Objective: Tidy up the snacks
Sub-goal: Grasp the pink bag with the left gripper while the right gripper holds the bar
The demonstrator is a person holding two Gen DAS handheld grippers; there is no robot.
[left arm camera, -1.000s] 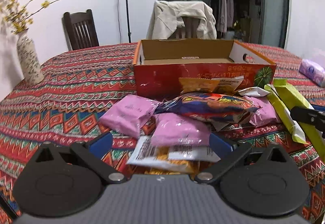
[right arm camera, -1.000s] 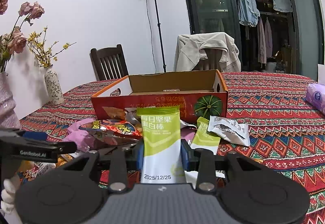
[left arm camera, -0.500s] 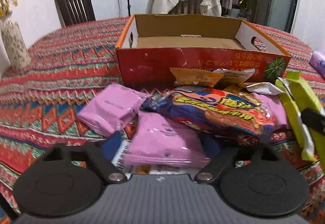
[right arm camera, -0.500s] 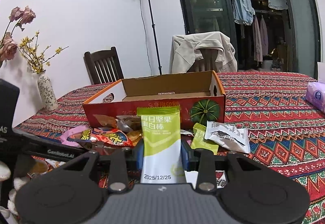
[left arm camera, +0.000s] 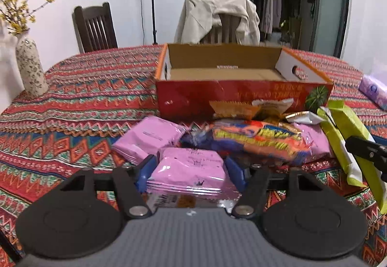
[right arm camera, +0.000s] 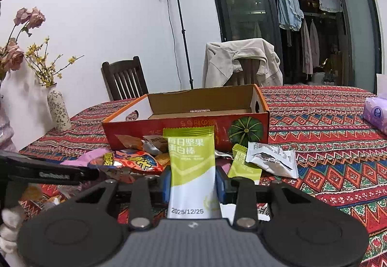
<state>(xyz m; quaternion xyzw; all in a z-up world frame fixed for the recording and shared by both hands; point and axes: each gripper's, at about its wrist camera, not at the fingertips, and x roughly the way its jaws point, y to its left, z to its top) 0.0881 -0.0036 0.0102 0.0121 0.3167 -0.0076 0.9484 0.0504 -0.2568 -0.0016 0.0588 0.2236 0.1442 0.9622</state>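
An open red cardboard box (left arm camera: 241,95) stands empty on the patterned tablecloth, with a pile of snack packets in front of it. My left gripper (left arm camera: 191,170) is shut on a pink packet (left arm camera: 191,170) at the near edge of the pile. Another pink packet (left arm camera: 150,138) and an orange-and-blue bag (left arm camera: 254,143) lie just beyond. My right gripper (right arm camera: 193,182) is shut on an upright green-and-white bar packet (right arm camera: 191,165), held above the table in front of the box (right arm camera: 193,119). It shows at the right edge of the left wrist view (left arm camera: 346,138).
A second green packet (right arm camera: 244,165) and a white packet (right arm camera: 273,160) lie right of the pile. A flowered vase (left arm camera: 31,66) stands at far left. A purple tissue pack (right arm camera: 377,117) lies at far right. Two chairs stand behind the table.
My left gripper moved into the pile and closed on the pink packet, then lifted it slightly. My right gripper kept its hold on the green packet and rose a little.
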